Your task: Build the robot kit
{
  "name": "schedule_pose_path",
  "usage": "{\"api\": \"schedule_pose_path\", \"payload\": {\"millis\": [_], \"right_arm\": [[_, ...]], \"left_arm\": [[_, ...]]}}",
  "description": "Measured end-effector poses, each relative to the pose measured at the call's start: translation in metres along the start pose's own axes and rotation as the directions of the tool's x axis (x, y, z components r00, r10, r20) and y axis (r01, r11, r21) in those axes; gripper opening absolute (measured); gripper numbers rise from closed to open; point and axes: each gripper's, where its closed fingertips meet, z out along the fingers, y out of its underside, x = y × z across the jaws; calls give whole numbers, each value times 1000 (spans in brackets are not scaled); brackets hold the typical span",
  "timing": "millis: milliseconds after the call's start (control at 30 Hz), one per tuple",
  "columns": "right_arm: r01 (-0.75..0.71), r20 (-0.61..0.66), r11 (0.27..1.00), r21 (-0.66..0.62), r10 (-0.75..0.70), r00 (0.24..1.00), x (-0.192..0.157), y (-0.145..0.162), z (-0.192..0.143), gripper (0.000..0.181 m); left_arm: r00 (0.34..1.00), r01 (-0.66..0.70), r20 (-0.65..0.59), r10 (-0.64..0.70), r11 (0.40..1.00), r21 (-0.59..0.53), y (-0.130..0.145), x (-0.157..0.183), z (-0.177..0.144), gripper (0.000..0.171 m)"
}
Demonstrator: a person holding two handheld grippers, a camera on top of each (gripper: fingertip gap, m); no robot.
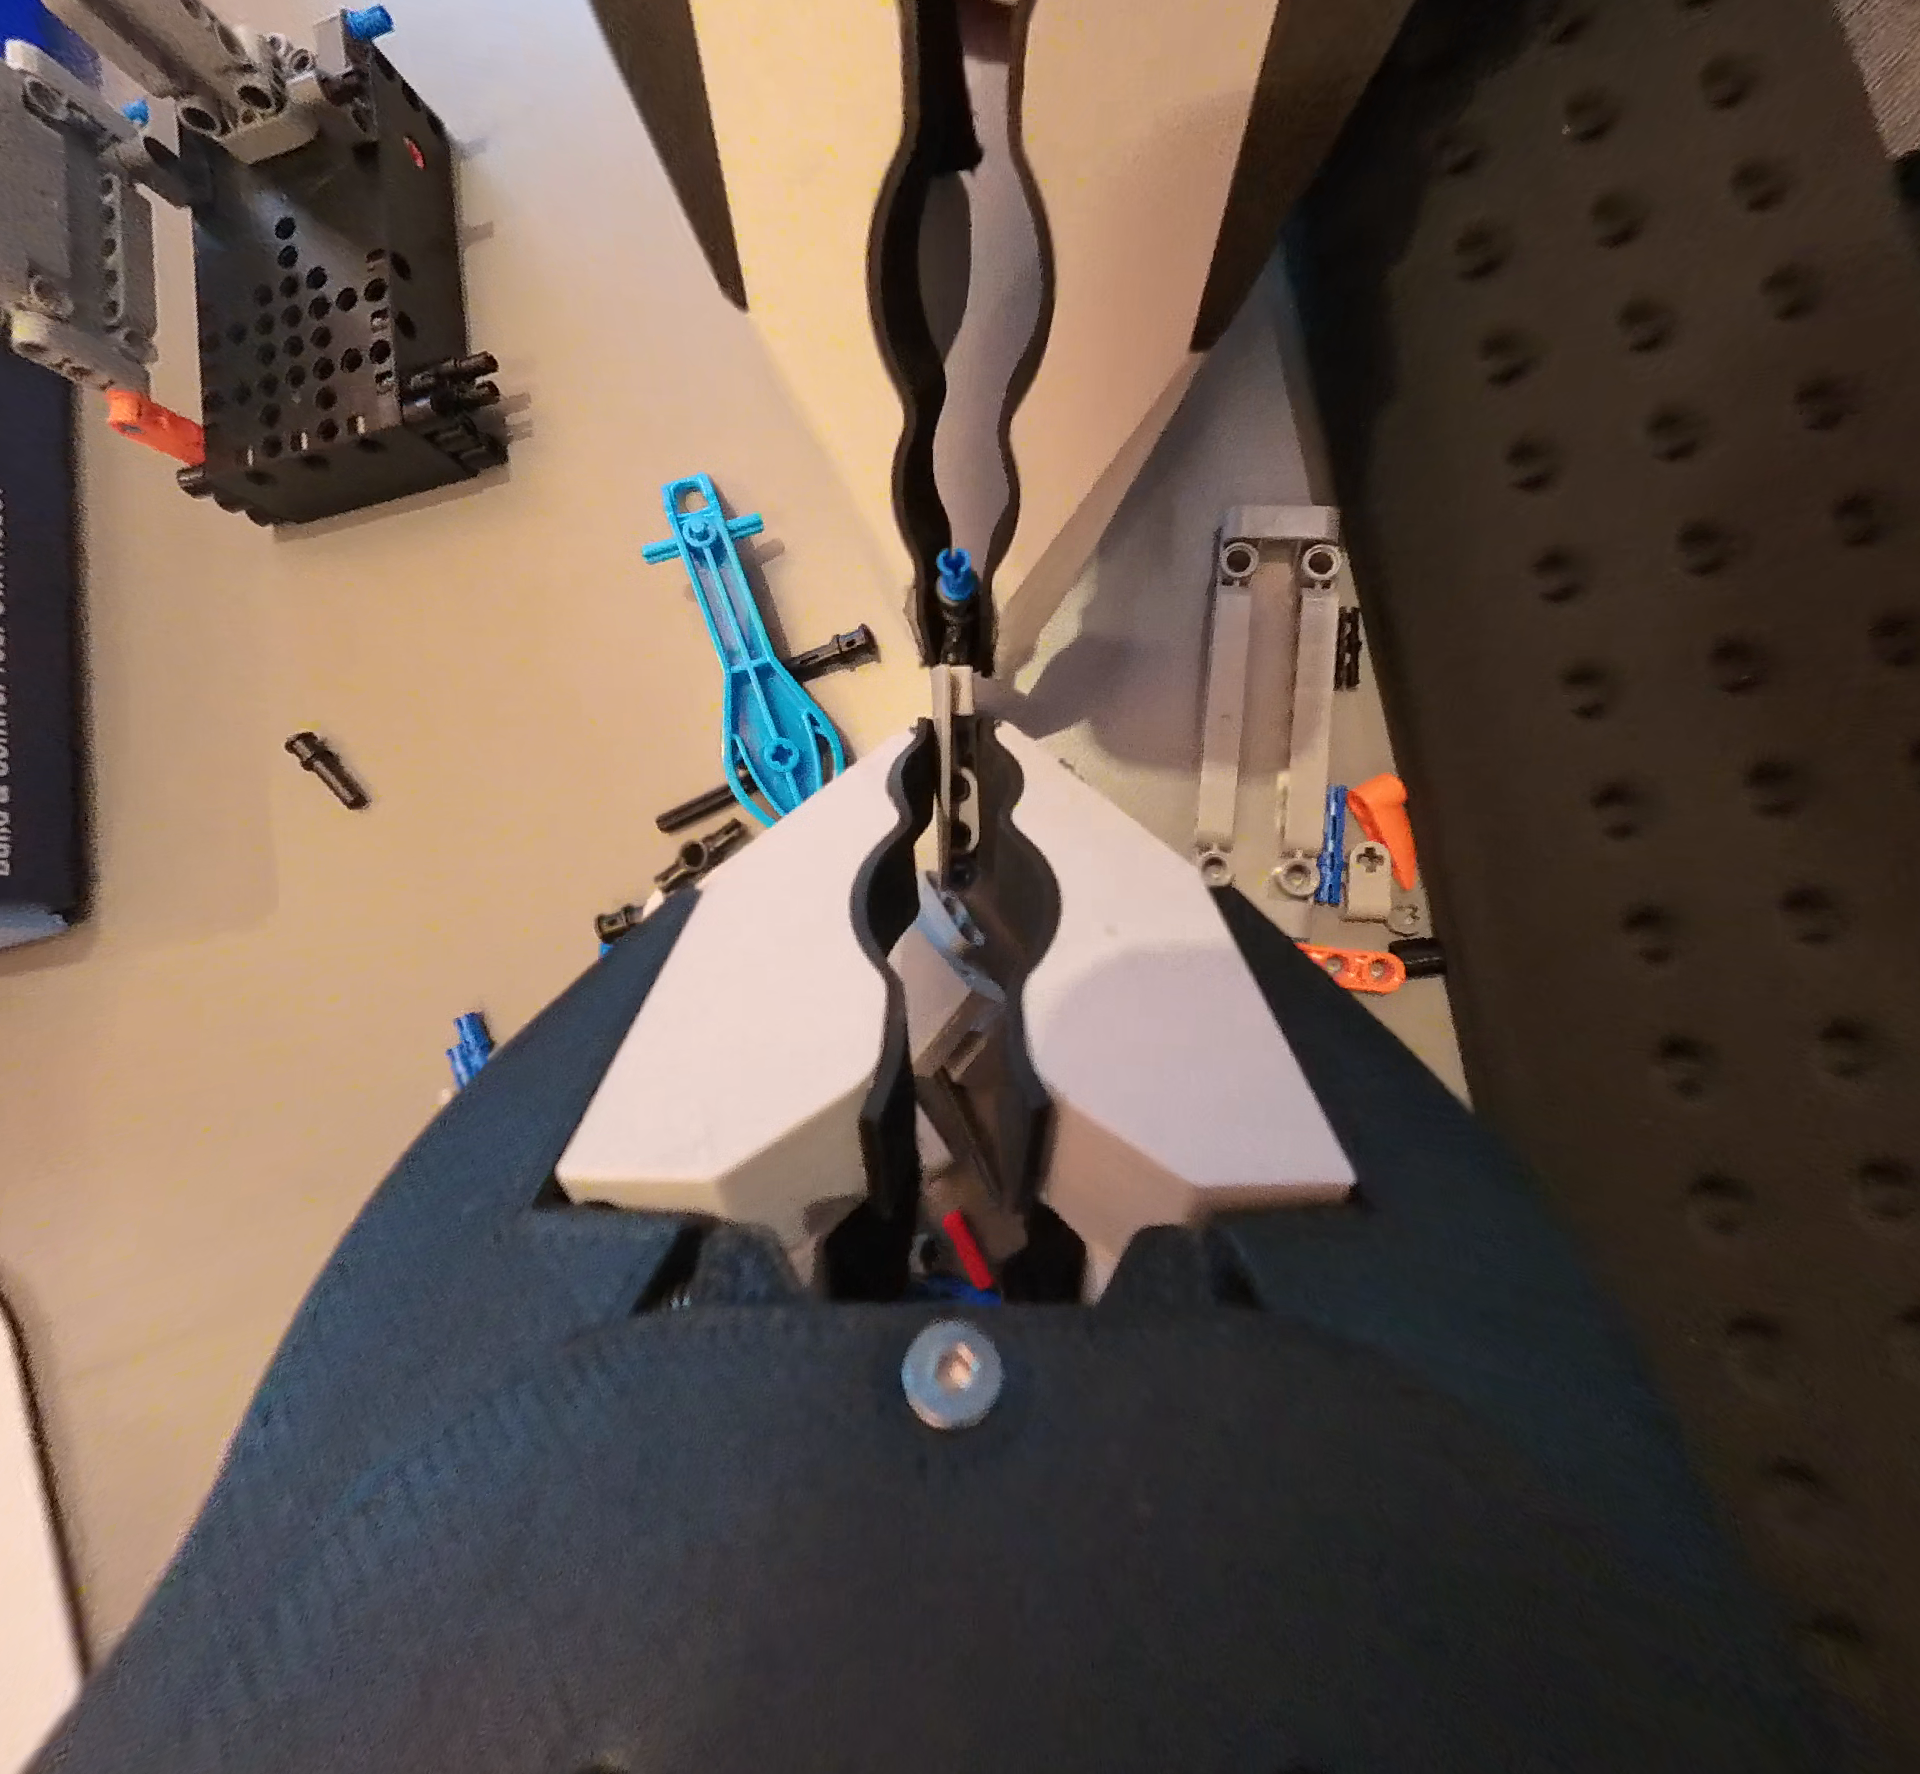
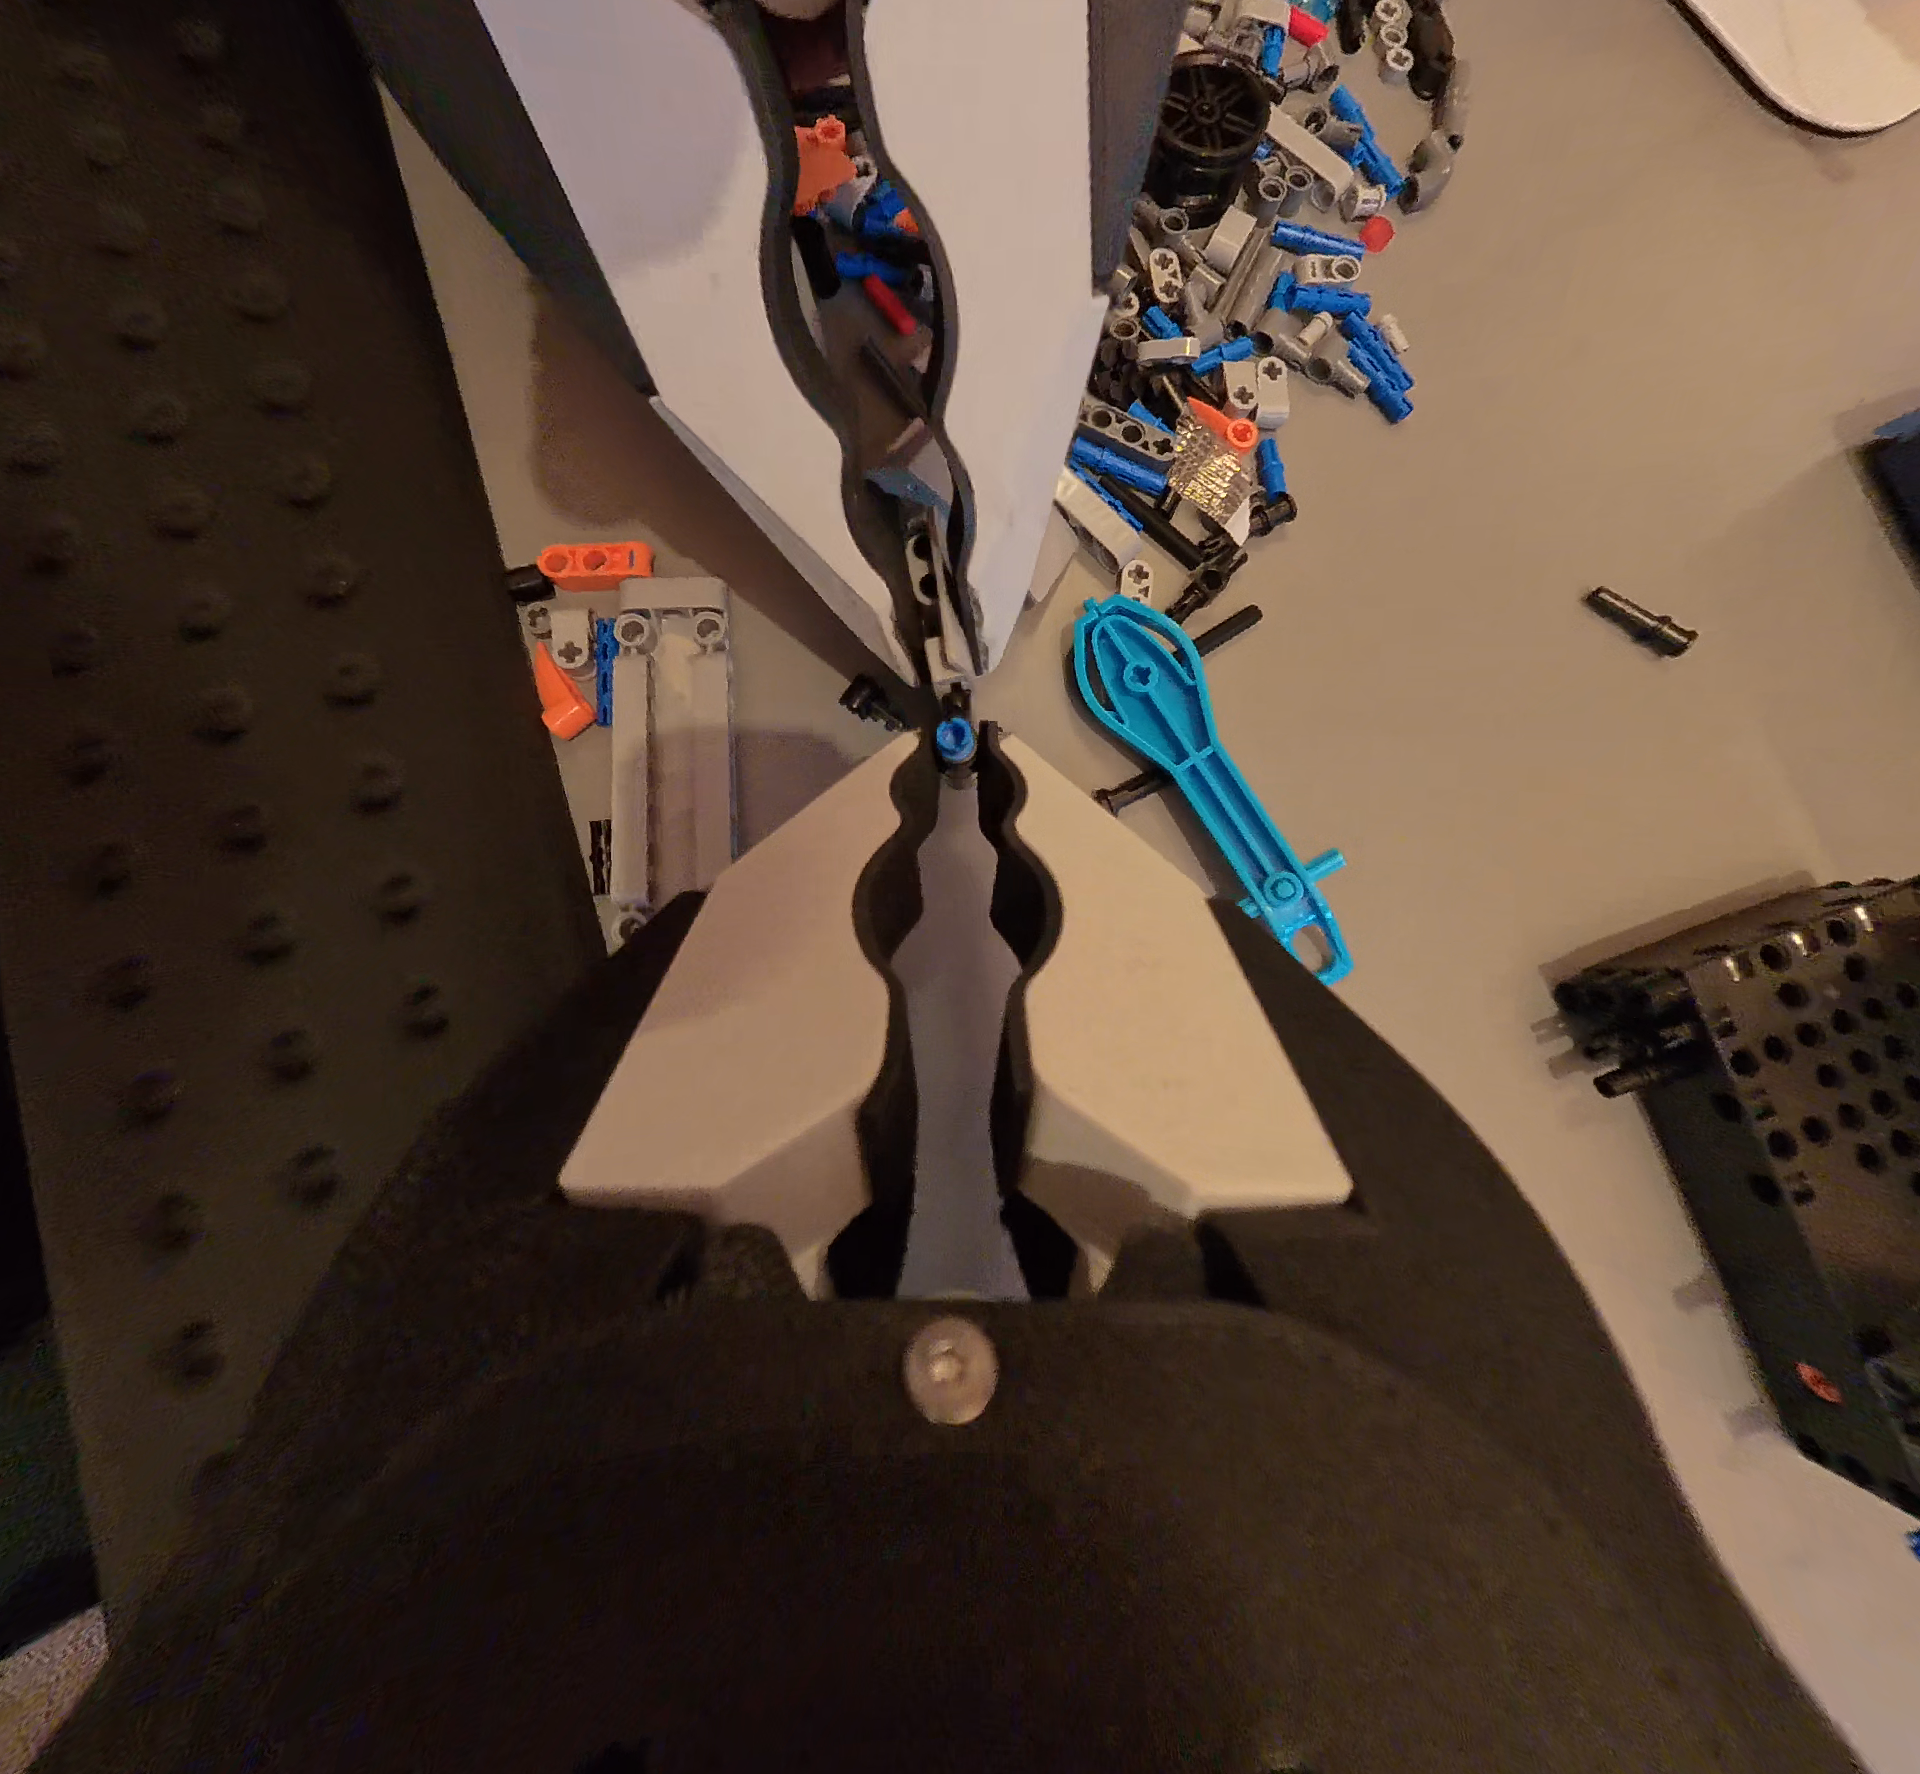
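A hobby desk — loose building-toy parts (image 2: 1278, 270) strewn over a pale tabletop (image 2: 1507, 737).

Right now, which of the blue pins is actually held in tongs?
The blue pin pinched at the tips of the right tongs, facing the left tongs. The other blue pins lie loose in the parts pile on the table.

Blue pin (image 2: 954, 738) clamped, grey-black beam (image 1: 954, 768) clamped

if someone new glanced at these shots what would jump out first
Two hand-held grippers meet tip to tip mid-frame: the left hand-held gripper clamps a grey and black holed beam piece, the right hand-held gripper a small blue and black pin. Beside them lies a bright turquoise plastic tool, with a heap of blue and grey bricks beyond.
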Motion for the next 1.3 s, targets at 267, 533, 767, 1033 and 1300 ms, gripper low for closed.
{"api": "schedule_pose_path", "payload": {"millis": [267, 533, 767, 1033, 1300], "right_arm": [[76, -9, 993, -94, -78, 997, 2, 4, 0, 4], [-32, 26, 999, -11, 32, 999, 5, 5, 1, 5], [-58, 45, 998, 15, 57, 997, 4, 10, -1, 5], [-32, 93, 996, -86, 40, 995, -7, 23, 13, 8], [-53, 92, 998, -33, 56, 994, -6, 17, 10, 5]], "left_arm": [[994, -87, 53, 92, 992, -87, 0, -4, 3, 3], [997, -63, 43, 66, 996, -67, -1, -6, 4, 4], [999, -42, 33, 44, 998, -52, 0, -6, 4, 4], [999, -36, 16, 37, 998, -54, -1, -4, 3, 4], [1000, -23, 4, 23, 999, -47, -1, -3, 3, 4]]}}
